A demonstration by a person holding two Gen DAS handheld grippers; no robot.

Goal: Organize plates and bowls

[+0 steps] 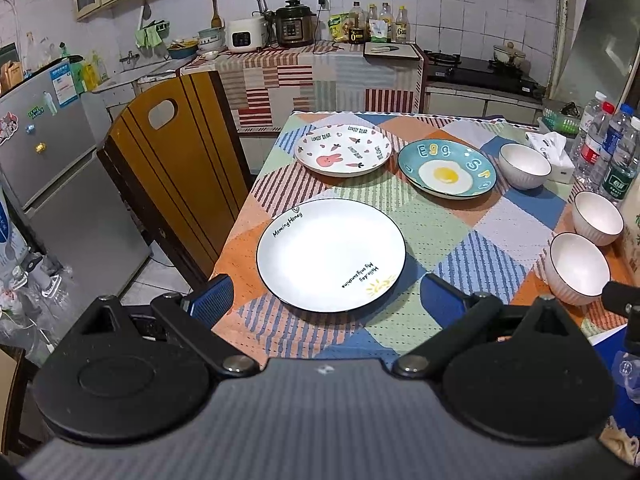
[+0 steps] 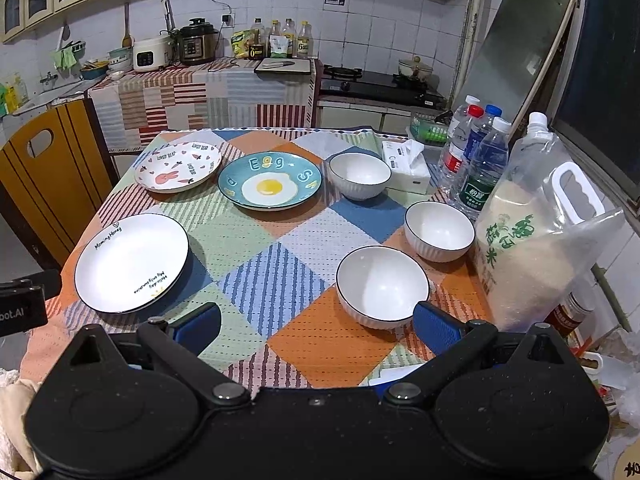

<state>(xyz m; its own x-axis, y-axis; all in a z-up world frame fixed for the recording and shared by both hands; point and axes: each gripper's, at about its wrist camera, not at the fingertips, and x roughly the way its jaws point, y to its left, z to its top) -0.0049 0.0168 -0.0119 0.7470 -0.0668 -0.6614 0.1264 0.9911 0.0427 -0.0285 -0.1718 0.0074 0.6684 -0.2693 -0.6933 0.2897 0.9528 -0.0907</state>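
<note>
Three plates lie on the patchwork tablecloth: a white plate (image 1: 331,254) (image 2: 131,262) at the near left, a bunny-print plate (image 1: 343,149) (image 2: 178,166) at the far left, and a teal egg plate (image 1: 447,168) (image 2: 270,180) beside it. Three white ribbed bowls stand on the right: a near bowl (image 2: 382,285) (image 1: 578,266), a middle bowl (image 2: 439,230) (image 1: 597,217) and a far bowl (image 2: 360,175) (image 1: 525,165). My left gripper (image 1: 326,300) hovers open just before the white plate. My right gripper (image 2: 316,326) is open, its right finger near the closest bowl. Neither holds anything.
A wooden chair (image 1: 176,168) stands at the table's left edge. A big bag of rice (image 2: 536,236), several water bottles (image 2: 478,160) and a tissue box (image 2: 406,170) crowd the right side. A fridge (image 1: 52,148) is at far left, kitchen counter (image 2: 200,80) behind.
</note>
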